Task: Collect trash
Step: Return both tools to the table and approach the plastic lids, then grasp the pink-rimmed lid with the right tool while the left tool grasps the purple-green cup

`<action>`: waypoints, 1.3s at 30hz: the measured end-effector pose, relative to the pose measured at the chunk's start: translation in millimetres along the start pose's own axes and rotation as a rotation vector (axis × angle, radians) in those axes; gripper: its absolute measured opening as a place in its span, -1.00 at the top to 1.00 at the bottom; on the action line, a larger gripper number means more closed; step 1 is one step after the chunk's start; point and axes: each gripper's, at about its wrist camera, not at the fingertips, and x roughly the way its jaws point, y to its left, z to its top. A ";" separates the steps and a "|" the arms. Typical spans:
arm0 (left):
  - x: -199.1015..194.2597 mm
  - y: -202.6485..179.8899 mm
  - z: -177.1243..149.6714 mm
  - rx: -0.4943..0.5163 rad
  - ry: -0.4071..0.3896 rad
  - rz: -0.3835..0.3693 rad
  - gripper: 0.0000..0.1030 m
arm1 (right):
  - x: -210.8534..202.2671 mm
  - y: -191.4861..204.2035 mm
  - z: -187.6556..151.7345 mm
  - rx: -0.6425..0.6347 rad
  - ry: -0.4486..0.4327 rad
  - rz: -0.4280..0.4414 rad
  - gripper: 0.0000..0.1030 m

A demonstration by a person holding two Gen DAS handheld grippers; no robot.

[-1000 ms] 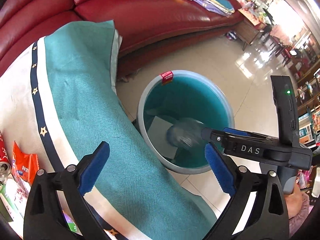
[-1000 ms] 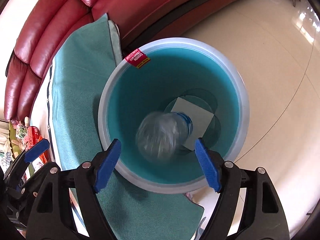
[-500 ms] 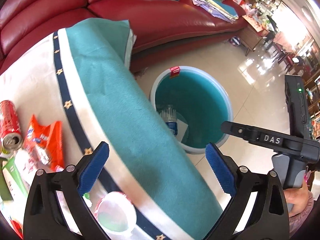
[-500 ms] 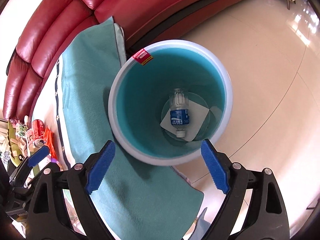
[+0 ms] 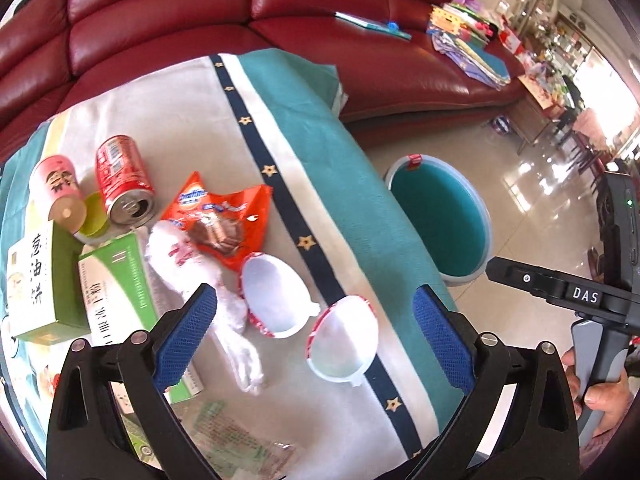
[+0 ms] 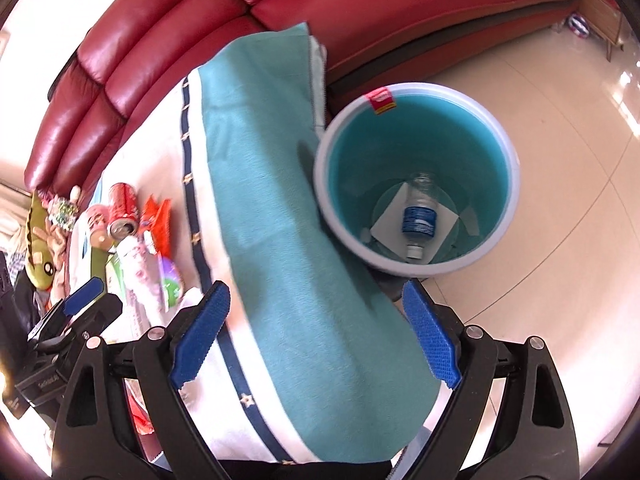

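A teal bin point(image 6: 416, 128) point(image 5: 440, 216) stands on the floor beside the cloth-covered table. A clear plastic bottle point(image 6: 418, 216) lies on white paper at its bottom. My right gripper point(image 6: 316, 334) hangs open and empty above the table's edge, just short of the bin. My left gripper point(image 5: 316, 338) is open over the table's trash: two white plastic cups point(image 5: 276, 300) point(image 5: 344, 346), an orange snack wrapper point(image 5: 224, 216), a crumpled white wrapper point(image 5: 192, 264), a red can point(image 5: 124, 188), a pink cup point(image 5: 58, 188) and green boxes point(image 5: 116, 292).
A red leather sofa point(image 5: 200, 20) runs behind the table, with books and papers point(image 5: 468, 40) on its seat. Shiny tiled floor point(image 6: 560, 160) lies around the bin. A hand point(image 5: 600, 396) holds the right gripper's handle at the right of the left wrist view. Stuffed toys point(image 6: 40, 216) sit at the table's far left.
The bottle dropped from between my right gripper's jaws into the bin and lies still. Both grippers rose and swung left; the left wrist view moved from the bin to the table's trash.
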 end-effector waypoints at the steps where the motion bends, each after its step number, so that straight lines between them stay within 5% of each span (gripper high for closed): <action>1: -4.4 7.2 -3.5 -0.011 -0.008 0.010 -0.92 | -1.0 5.6 -2.8 -0.011 0.002 0.003 -0.63; 9: -14.9 60.6 -25.6 -0.114 -0.006 0.070 -0.92 | 16.9 45.9 -25.0 -0.098 0.052 0.051 -0.63; 21: -2.2 83.9 -42.9 -0.129 0.023 0.083 -0.92 | 55.9 83.4 -46.7 -0.187 0.104 0.030 -0.58; 25: -1.0 87.8 -43.1 -0.134 0.019 0.079 -0.92 | 65.3 93.2 -45.5 -0.212 0.111 0.024 -0.20; 30: 0.8 91.3 -43.9 -0.136 0.021 0.075 -0.92 | 79.8 104.8 -46.5 -0.249 0.122 0.005 -0.04; 34: 2.3 92.3 -44.2 -0.139 0.027 0.071 -0.92 | 89.7 108.6 -48.7 -0.265 0.138 0.006 0.80; 39: 3.4 84.4 -42.4 -0.121 0.026 0.065 -0.92 | 82.4 100.5 -46.7 -0.252 0.115 0.021 0.91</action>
